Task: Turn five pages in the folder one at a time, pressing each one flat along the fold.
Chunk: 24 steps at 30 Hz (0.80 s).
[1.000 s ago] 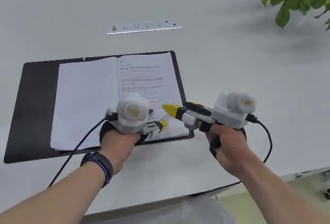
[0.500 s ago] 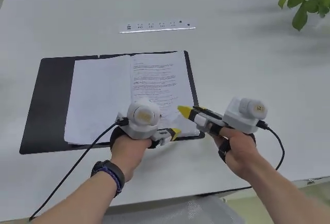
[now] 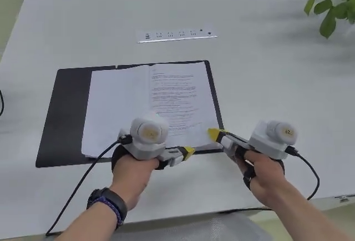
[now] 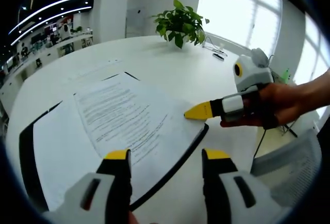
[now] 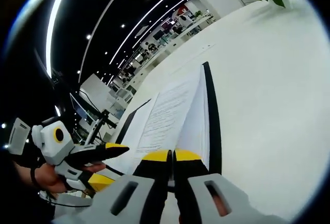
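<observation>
White workbench (image 3: 266,58) bears open folder (image 3: 66,113); left gripper (image 4: 167,157) spread, right gripper (image 5: 171,157) closed.

each gripper is a rounded white housing over a black grip. the left gripper (image 3: 187,152) carries a yellow-orange round cap, the right gripper (image 3: 215,135) a paler cap with a small orange mark. their fingers (image 4: 117,182) are pale grey with dark slots and yellow tips. a black cable (image 3: 83,177) runs from the left housing toward the lower left of the frame. a second cable (image 3: 309,169), also black, loops from the right housing at lower right. the left wrist wears a dark band (image 3: 108,201) with a blue-purple edge.
</observation>
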Each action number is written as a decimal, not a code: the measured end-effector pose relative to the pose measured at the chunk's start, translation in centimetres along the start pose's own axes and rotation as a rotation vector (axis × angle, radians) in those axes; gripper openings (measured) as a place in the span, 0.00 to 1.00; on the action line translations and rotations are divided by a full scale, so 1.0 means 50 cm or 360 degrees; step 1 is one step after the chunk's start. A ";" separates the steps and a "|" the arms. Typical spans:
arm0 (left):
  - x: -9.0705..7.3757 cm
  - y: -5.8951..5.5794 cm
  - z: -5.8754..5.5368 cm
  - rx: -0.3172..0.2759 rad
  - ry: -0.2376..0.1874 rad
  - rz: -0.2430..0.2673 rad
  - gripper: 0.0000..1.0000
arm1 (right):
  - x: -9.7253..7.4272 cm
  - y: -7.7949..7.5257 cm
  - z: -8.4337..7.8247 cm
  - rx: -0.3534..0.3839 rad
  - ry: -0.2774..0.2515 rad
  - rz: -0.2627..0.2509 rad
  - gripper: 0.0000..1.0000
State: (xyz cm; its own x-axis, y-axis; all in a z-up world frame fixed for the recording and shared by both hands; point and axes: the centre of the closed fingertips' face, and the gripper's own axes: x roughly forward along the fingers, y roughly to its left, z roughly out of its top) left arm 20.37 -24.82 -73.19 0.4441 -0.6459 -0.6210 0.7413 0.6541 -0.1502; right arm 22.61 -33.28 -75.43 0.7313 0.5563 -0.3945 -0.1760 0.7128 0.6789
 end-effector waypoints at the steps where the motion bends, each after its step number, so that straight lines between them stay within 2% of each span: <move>1: -0.011 0.003 0.002 0.0003 -0.0006 0.0009 0.55 | 0.001 0.002 0.002 0.0001 -0.0002 -0.0002 0.00; 12: -0.093 0.019 0.002 0.0019 -0.0036 0.0070 0.58 | -0.009 0.014 0.006 0.0030 -0.0022 -0.0011 0.00; 17: -0.126 0.010 0.003 0.0017 -0.0046 0.0065 0.59 | -0.012 0.026 0.010 0.0024 -0.0036 -0.0007 0.00; 20: -0.149 0.004 -0.008 0.0045 -0.0041 0.0064 0.59 | -0.012 0.030 0.012 0.0032 -0.0051 -0.0006 0.00; 24: -0.175 0.010 -0.024 0.0043 -0.0027 0.0070 0.60 | -0.014 0.042 0.011 0.0030 -0.0063 -0.0002 0.00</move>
State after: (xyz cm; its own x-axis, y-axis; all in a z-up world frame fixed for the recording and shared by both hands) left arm 16.26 -18.34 -68.76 0.4848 -0.6237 -0.6132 0.7341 0.6713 -0.1023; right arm 22.12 -32.39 -73.37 0.7573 0.5376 -0.3708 -0.1628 0.7053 0.6900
